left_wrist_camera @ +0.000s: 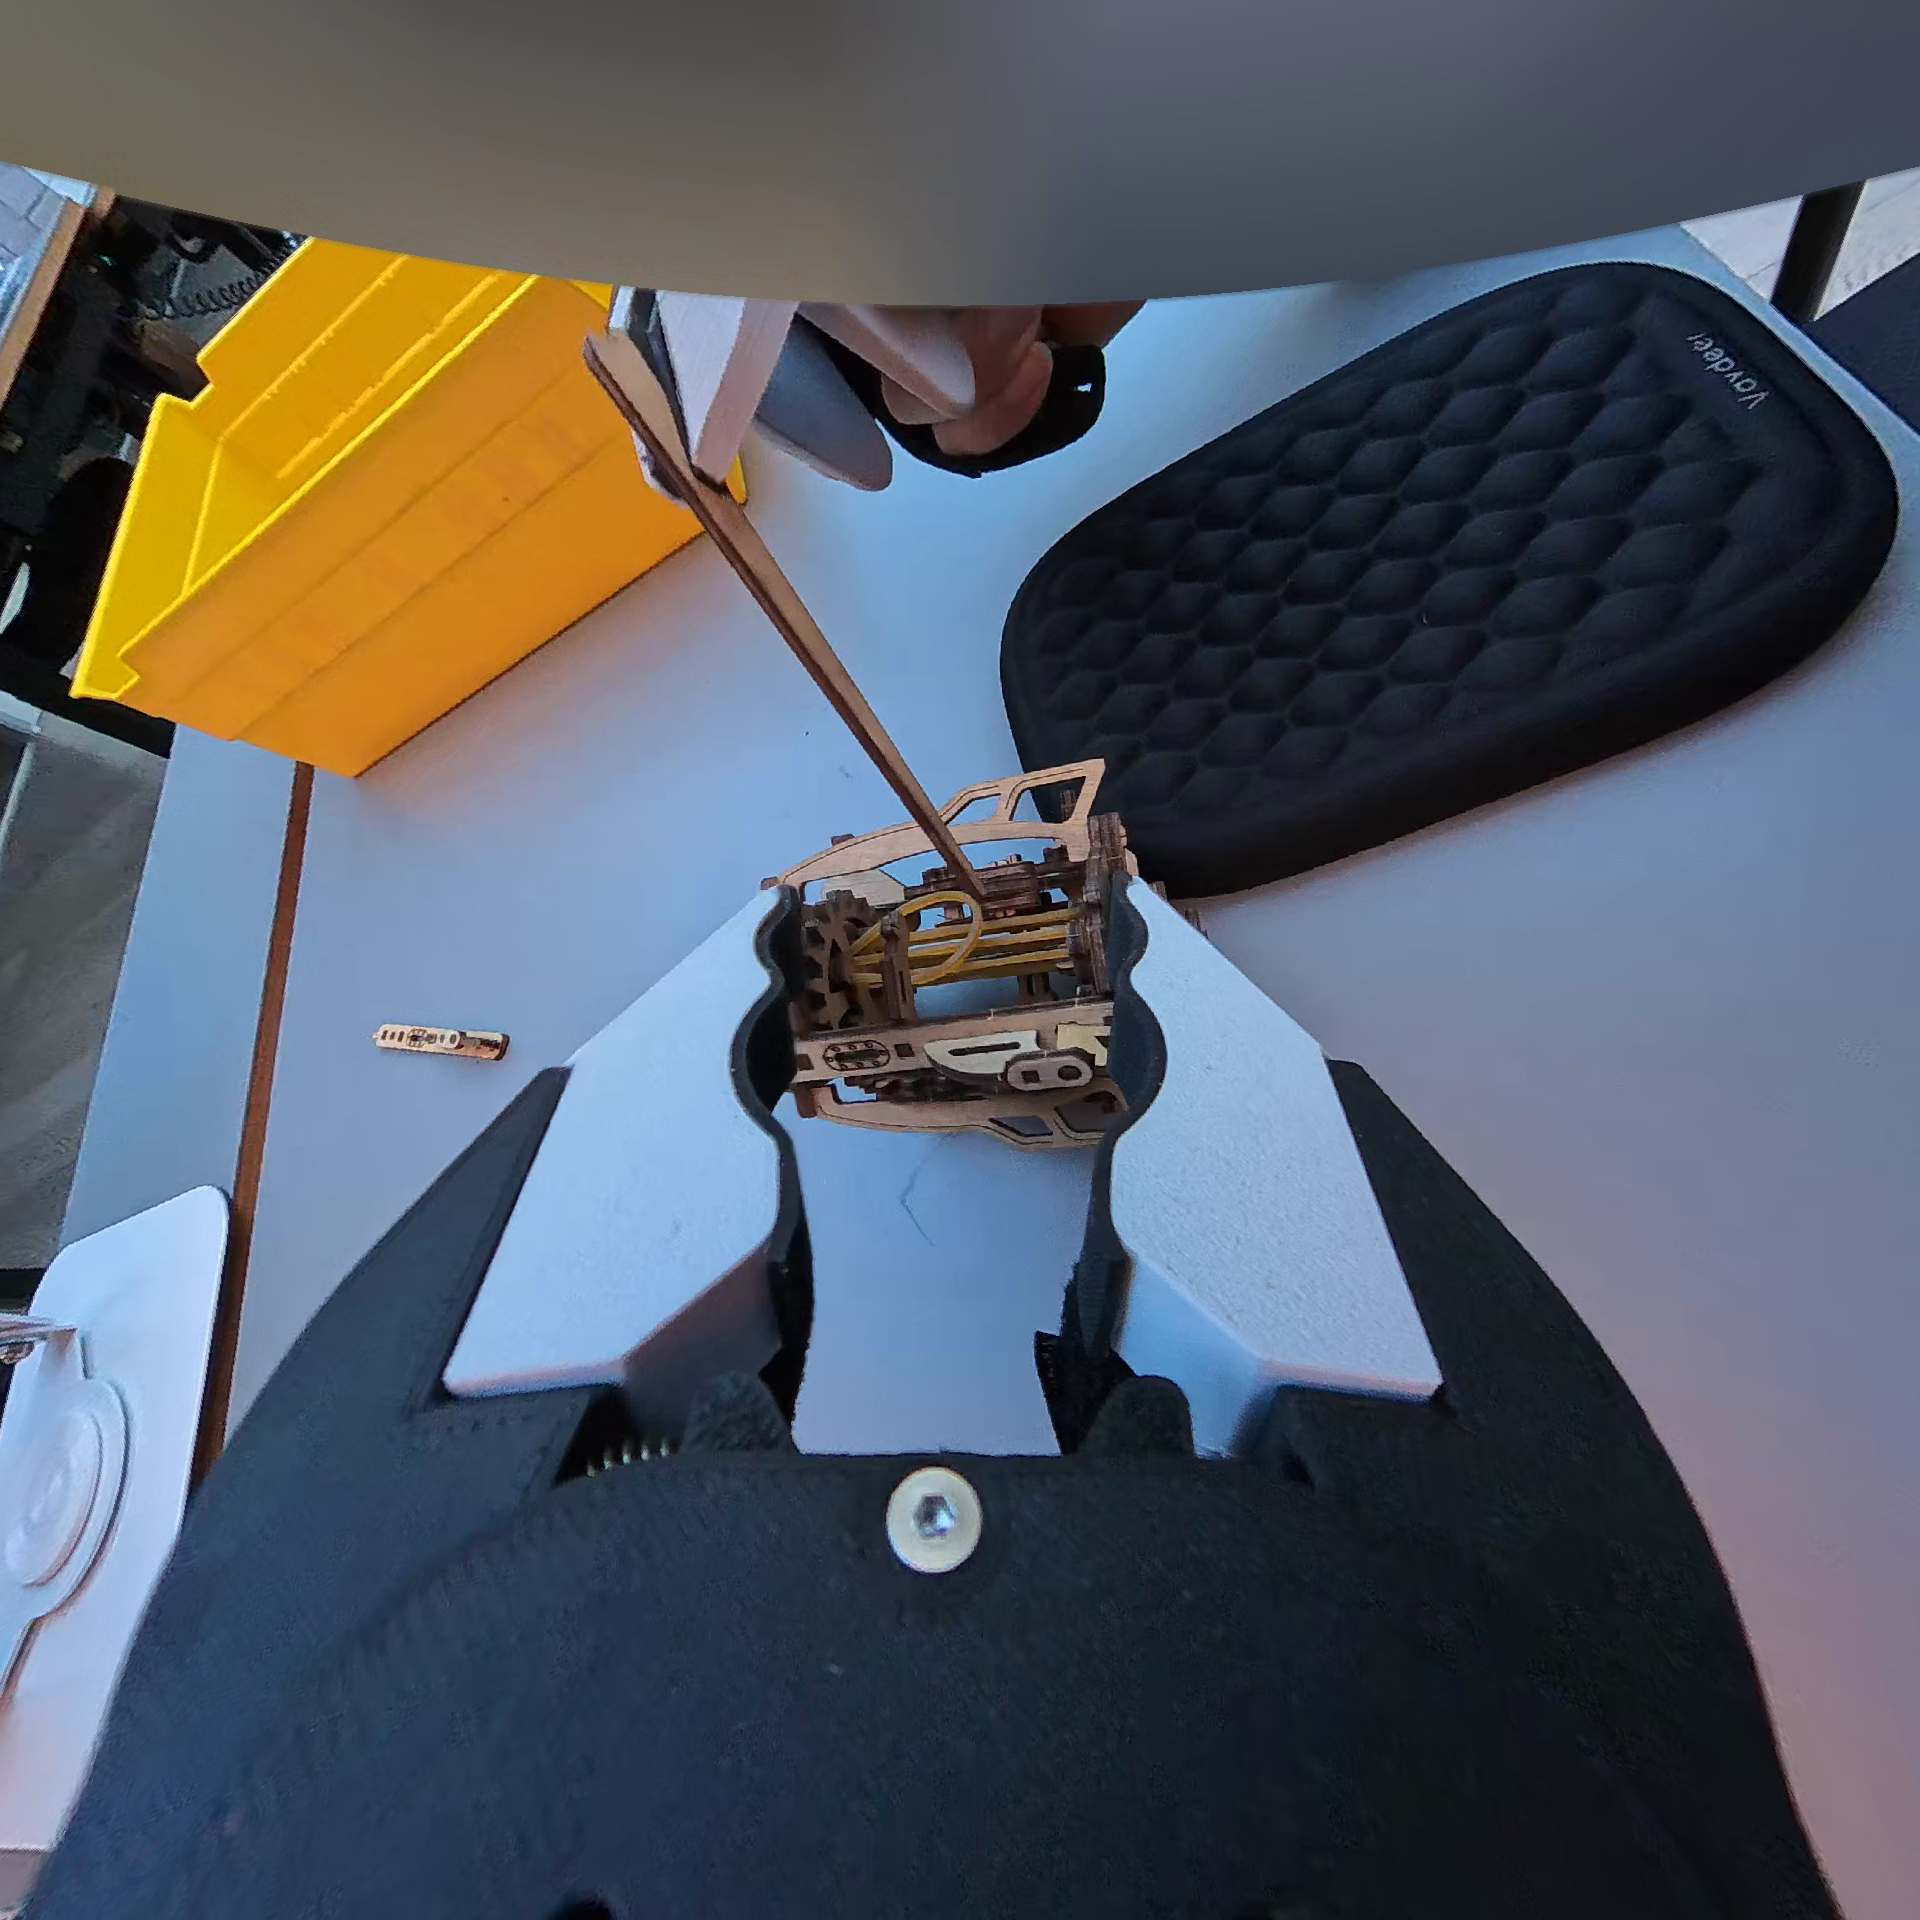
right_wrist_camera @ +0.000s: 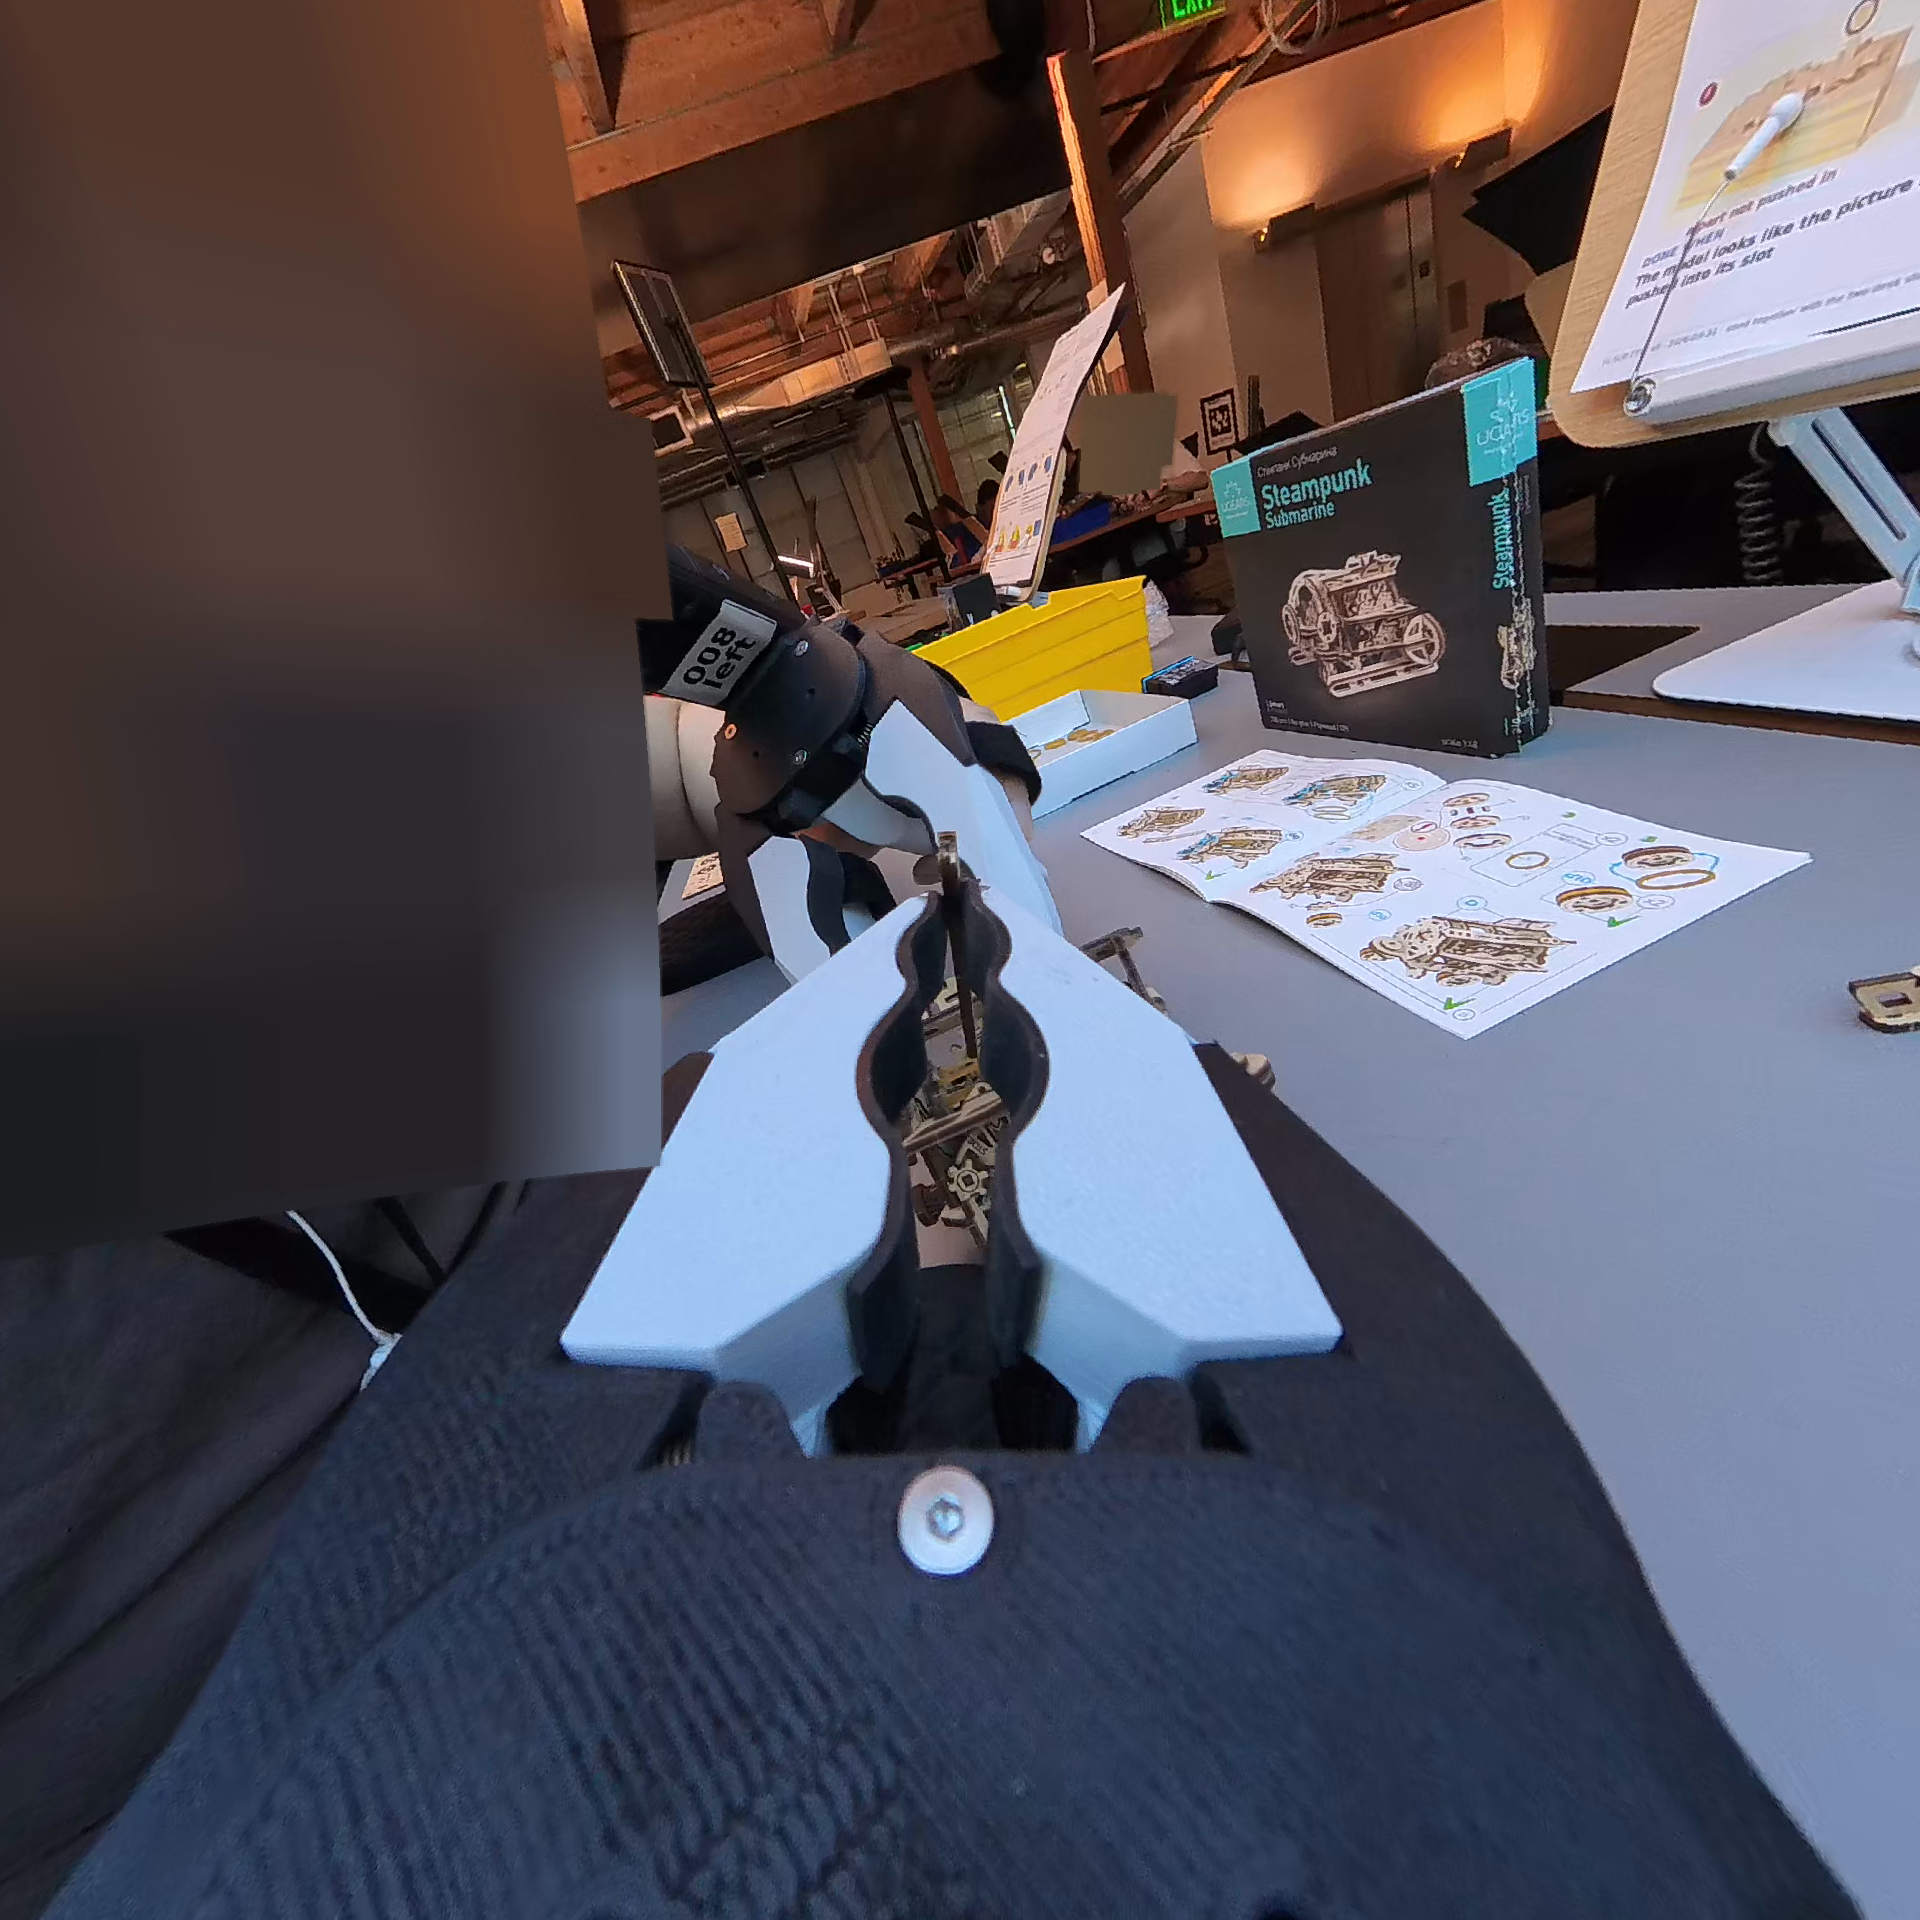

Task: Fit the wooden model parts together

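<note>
A small wooden model (left_wrist_camera: 956, 977) with gears and yellow rubber bands stands on the grey table. My left gripper (left_wrist_camera: 951, 914) is shut on it, one pad on each side. My right gripper (left_wrist_camera: 675, 416) comes in from the far side, shut on a long thin wooden stick (left_wrist_camera: 800, 634) whose tip reaches into the top of the model. In the right wrist view my right gripper (right_wrist_camera: 951, 904) is shut on the stick (right_wrist_camera: 966, 977), seen edge-on between the pads. The left gripper (right_wrist_camera: 883, 821) is just beyond it, and bits of the model (right_wrist_camera: 951, 1132) show through the gap.
A yellow bin (left_wrist_camera: 395, 499) stands at the back left and a black quilted pad (left_wrist_camera: 1455, 582) at the back right. A small wooden piece (left_wrist_camera: 442, 1041) lies on the table to the left. An instruction booklet (right_wrist_camera: 1444, 883), a black box (right_wrist_camera: 1382, 582), a white tray (right_wrist_camera: 1101, 738) and another wooden piece (right_wrist_camera: 1886, 1001) lie across the table. Between my left fingertips and the wooden piece (right_wrist_camera: 1886, 1001) there is roughly 20 cm.
</note>
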### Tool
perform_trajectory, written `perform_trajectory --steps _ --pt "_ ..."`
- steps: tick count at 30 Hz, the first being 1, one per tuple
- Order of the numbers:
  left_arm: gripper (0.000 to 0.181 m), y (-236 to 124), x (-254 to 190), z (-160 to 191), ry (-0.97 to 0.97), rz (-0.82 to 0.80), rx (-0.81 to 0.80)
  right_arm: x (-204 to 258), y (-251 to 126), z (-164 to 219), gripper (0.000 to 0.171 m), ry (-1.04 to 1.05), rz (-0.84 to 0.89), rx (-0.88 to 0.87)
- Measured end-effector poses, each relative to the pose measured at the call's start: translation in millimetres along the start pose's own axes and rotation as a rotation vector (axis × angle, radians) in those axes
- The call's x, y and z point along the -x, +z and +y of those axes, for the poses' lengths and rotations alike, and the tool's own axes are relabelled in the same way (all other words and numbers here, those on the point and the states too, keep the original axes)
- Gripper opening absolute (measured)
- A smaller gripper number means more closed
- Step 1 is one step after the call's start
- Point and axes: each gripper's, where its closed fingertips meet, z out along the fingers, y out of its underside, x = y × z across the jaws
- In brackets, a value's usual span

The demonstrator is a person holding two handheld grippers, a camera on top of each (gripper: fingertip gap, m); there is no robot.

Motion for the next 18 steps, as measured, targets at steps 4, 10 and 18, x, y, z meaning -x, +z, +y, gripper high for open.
perform_trajectory --steps 4,10,18 --pt "0.059 -4.8 -2.6 2.4 -0.015 -0.006 -0.022 -1.1 -1.3 0.4 0.0 0.001 0.013 -0.008" --pt "0.067 -11.5 -3.5 5.3 -0.06 -0.031 -0.059 2.5 0.6 3.9 0.0 0.01 0.013 -0.011" --pt "0.078 -23.7 -7.6 6.7 -0.134 -0.046 -0.103 10.6 -3.9 -0.4 0.0 -0.009 0.042 -0.035"
